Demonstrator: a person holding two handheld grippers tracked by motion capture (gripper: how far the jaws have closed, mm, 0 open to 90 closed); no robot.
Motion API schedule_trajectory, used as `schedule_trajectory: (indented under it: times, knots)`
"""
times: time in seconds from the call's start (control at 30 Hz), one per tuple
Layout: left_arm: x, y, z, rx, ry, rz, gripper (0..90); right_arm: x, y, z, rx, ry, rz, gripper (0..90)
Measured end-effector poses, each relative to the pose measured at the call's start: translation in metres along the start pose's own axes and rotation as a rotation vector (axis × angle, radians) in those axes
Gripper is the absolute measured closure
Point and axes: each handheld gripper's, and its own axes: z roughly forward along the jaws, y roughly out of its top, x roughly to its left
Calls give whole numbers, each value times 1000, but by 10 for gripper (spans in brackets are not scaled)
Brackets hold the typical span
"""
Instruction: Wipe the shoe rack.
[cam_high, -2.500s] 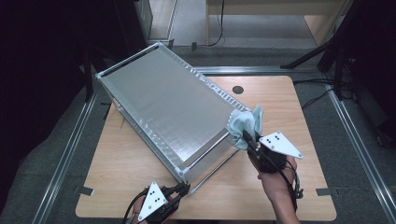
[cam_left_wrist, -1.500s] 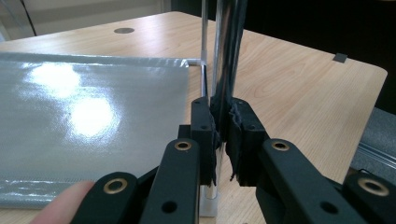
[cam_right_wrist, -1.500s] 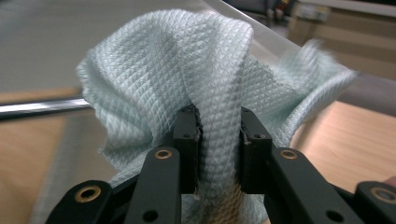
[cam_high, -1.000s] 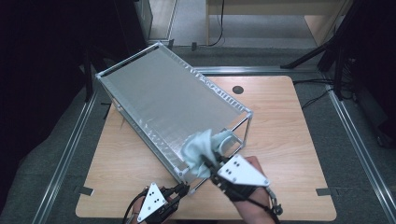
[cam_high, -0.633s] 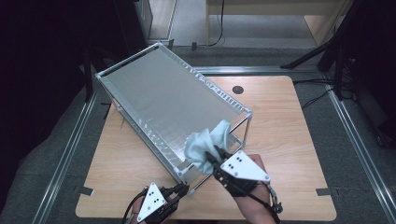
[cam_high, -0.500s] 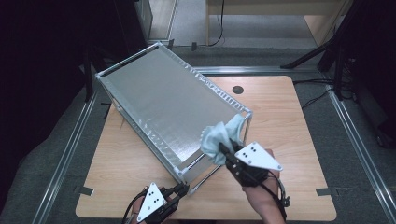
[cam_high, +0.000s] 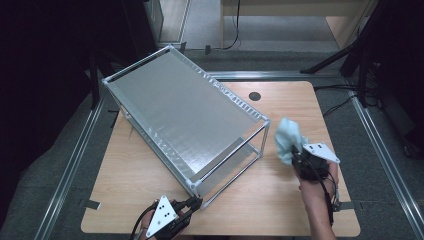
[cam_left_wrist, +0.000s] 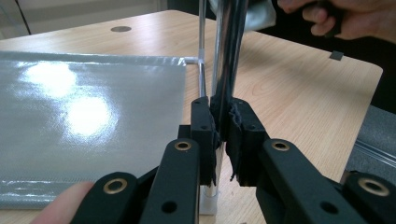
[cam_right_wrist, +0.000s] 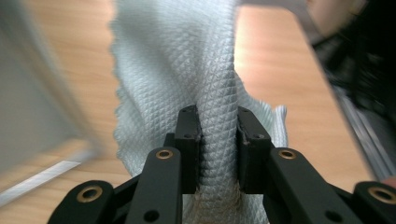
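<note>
right gripper (cam_right_wrist: 217, 135): clamped on pale-blue cloth (cam_high: 287, 141) bunched between jaws, near counter's (cam_high: 280, 200) right edge | left gripper (cam_left_wrist: 223, 135): gripped rack's (cam_high: 185, 112) chrome post (cam_left_wrist: 229, 56), near-edge corner

The high view looks forward and down from above the person's side, taking in the whole tabletop (cam_high: 150, 165) with the rack (cam_high: 185, 120) lying across it. The left gripper view sits low and very near, looking along its own jaws at a rack post (cam_left_wrist: 229, 51), with the tabletop (cam_left_wrist: 289, 93) running off beyond. The right gripper view looks along its jaws, pressed close to the cloth (cam_right_wrist: 187, 60). All three share the rack's near end and the tabletop around it.
</note>
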Motion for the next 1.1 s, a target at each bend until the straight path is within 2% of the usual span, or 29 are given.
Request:
schedule_trajectory:
  times: [0.07, 0.13, 0.23, 0.27, 0.33, 0.37, 0.4, 0.47, 0.53, 0.57, 0.6, 0.67, 0.73, 0.87, 0.93, 0.97, 1.03, 1.1]
  knots:
    - [0, 0, 0, 1, 1, 1, 820, -17, -7, 6, 31, -33, 38, 753]
    - [0, 0, 0, 1, 1, 1, 820, -29, -14, 11, 79, -100, 45, 756]
    - [0, 0, 1, 1, -2, -5, 820, -39, -23, 17, 128, -98, 81, 736]
    - [1, 0, 1, 1, -4, -7, 820, -42, -25, 19, 140, -83, 93, 701]
    - [1, 1, 1, 4, -6, -8, 819, -43, -24, 17, 125, -53, 128, 584]
    - [1, 1, 1, 4, -5, -7, 820, -43, -19, 10, 90, -55, 152, 533]
    - [1, 1, 1, 4, -5, -8, 820, -41, -14, 6, 62, -57, 155, 491]
    - [0, 0, 1, 3, -4, -12, 820, -34, 2, -12, -29, -43, 149, 446]
    - [0, 0, 1, 1, 0, -11, 820, -23, 12, -25, -99, 3, 107, 444]
    - [0, 0, 1, 1, 2, -14, 820, -18, 15, -29, -115, 32, 89, 454]
    - [-1, 0, 2, 1, 3, -17, 819, -8, 18, -32, -131, 95, 55, 467]
    - [-1, 1, 2, 1, 5, -20, 818, 9, 19, -31, -140, 180, -2, 487]
    - [0, 1, 3, 0, 3, -25, 818, 27, 17, -24, -128, 227, -50, 499]
    - [0, 1, 4, -3, -4, -30, 817, 55, 16, -4, -96, 277, -104, 550]
    - [0, 1, 6, -3, -5, -30, 817, 63, 18, 6, -103, 272, -120, 606]
    - [-1, 2, 7, -2, -7, -29, 817, 64, 19, 9, -110, 263, -114, 642]
    - [-1, 2, 9, -2, -8, -28, 817, 65, 21, 19, -101, 251, -68, 753]
    - [-2, 4, 12, -1, -5, -28, 818, 66, 22, 24, -104, 229, -60, 817]
